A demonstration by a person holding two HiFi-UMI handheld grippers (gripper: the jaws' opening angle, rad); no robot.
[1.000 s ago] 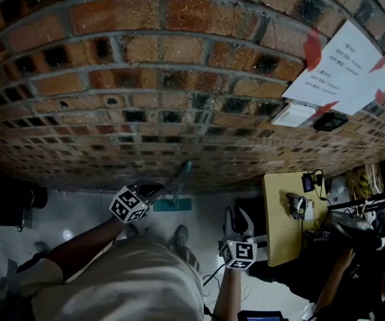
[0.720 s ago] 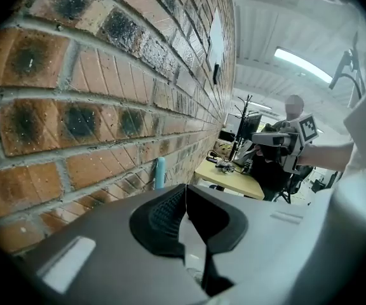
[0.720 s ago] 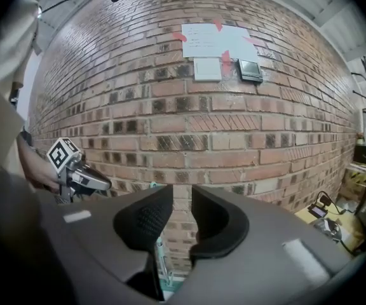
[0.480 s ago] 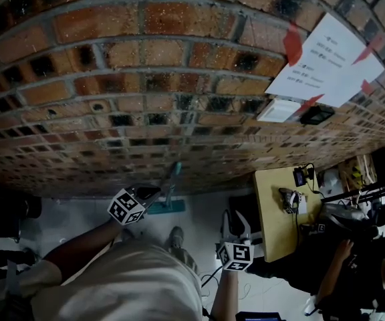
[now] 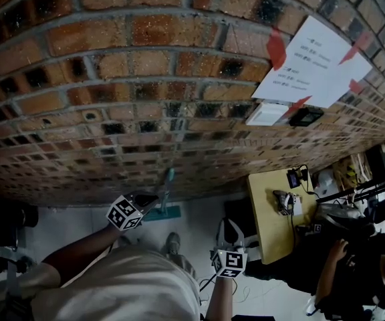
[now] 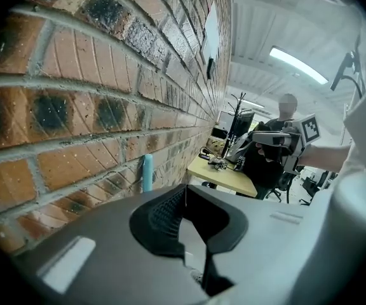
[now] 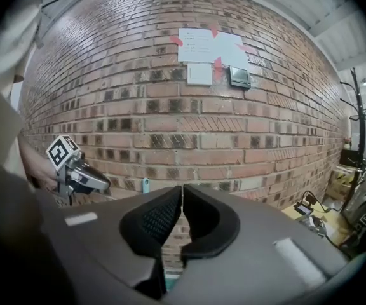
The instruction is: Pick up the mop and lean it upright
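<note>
The mop (image 5: 166, 191) stands upright against the brick wall (image 5: 146, 79). Its teal handle tip rests on the bricks, and its teal head sits on the floor (image 5: 79, 226) at the foot of the wall. In the left gripper view the handle tip (image 6: 147, 173) shows just left of the claw, against the bricks. In the right gripper view it (image 7: 145, 185) shows low on the wall, to the left.

The left claw (image 5: 150, 198) hangs just left of the mop handle. Whether it touches the handle cannot be told from the head view. Its own camera shows the left claw (image 6: 183, 190) pressed together at the tips with nothing pinched.

The right claw (image 5: 230, 223) is well to the right of the mop and nearer the person. Its jaws have just been closing, and the right claw (image 7: 182, 194) now has its tips meeting on nothing. Brick shows through the gap behind them.

Sheets of paper (image 5: 316, 62) are fixed high on the wall with red tape. A yellow worktop (image 5: 265, 223) stands against the wall on the right and carries a few small devices. A person (image 5: 343, 273) in dark clothes sits beside it.
</note>
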